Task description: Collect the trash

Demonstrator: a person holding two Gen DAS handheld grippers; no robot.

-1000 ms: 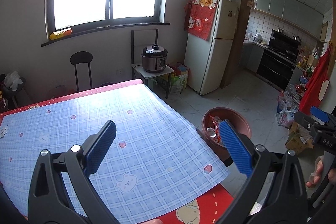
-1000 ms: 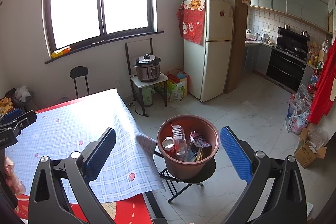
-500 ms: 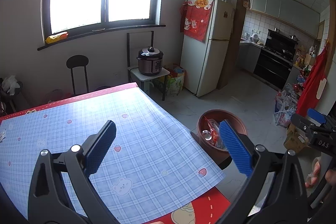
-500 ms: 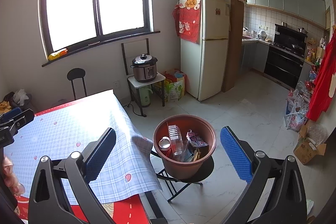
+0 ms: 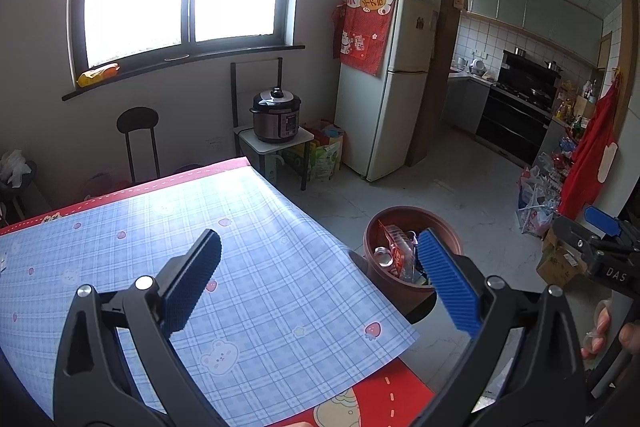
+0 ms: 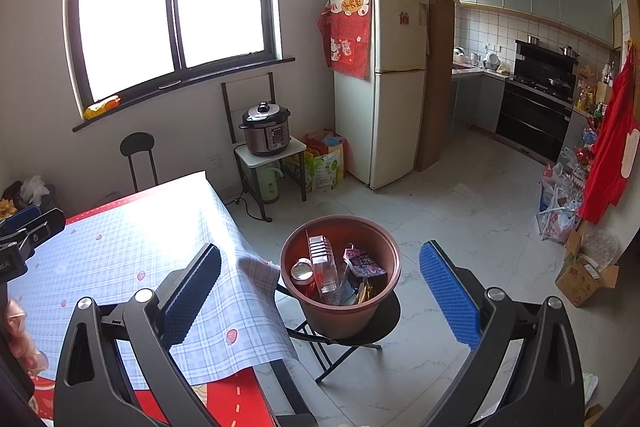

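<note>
The left gripper hangs over the table with its blue-padded jaws spread wide and nothing between them. Below it lies the blue plaid tablecloth, printed with small strawberries and bears, laid over a red cover that shows along the near and far edges. The right gripper is likewise wide apart and empty, held above the table's corner and the floor beside it; its tip also shows at the right edge of the left wrist view, with fingers of the person's hand below it.

The collected trash sits in a brown plastic pot that stands on a small black folding stool just beside the table's corner, where the tablecloth droops off the edge. Inside the pot are a silver can seen from its top, a clear ridged plastic container standing upright, and a pink-and-purple wrapper, with other scraps too jumbled to tell apart.

Further off, a pressure cooker rests on a little white side table under the window, and a cream fridge with a red cloth draped over it stands by the kitchen doorway
</note>
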